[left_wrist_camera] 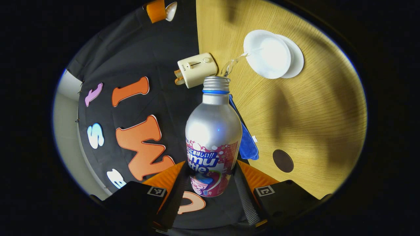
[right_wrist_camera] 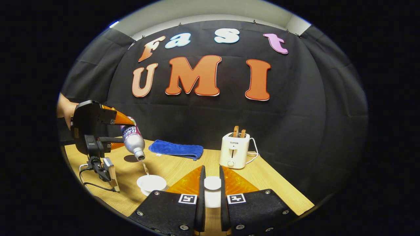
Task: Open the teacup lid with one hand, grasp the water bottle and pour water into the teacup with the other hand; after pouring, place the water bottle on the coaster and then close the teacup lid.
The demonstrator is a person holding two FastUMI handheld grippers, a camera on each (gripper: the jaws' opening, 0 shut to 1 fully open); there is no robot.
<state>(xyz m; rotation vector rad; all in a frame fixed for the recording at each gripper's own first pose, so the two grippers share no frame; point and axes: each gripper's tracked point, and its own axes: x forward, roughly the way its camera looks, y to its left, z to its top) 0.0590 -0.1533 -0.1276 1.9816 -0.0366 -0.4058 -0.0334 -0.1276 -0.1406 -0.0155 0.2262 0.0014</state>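
My left gripper is shut on a silver water bottle with a pink label. The bottle is tilted neck-down and a thin stream of water runs from its mouth into the white teacup on its saucer. The right gripper view shows the same from the side: left gripper, bottle, stream, uncovered teacup. My right gripper is shut on the white teacup lid, held to the right of the cup. A dark round coaster lies on the wooden table.
A cream toaster with toast and its cord stands at the back of the table. A folded blue cloth lies by the wall. A small clamp device with a cable stands at the left edge. The coaster lies behind the cup.
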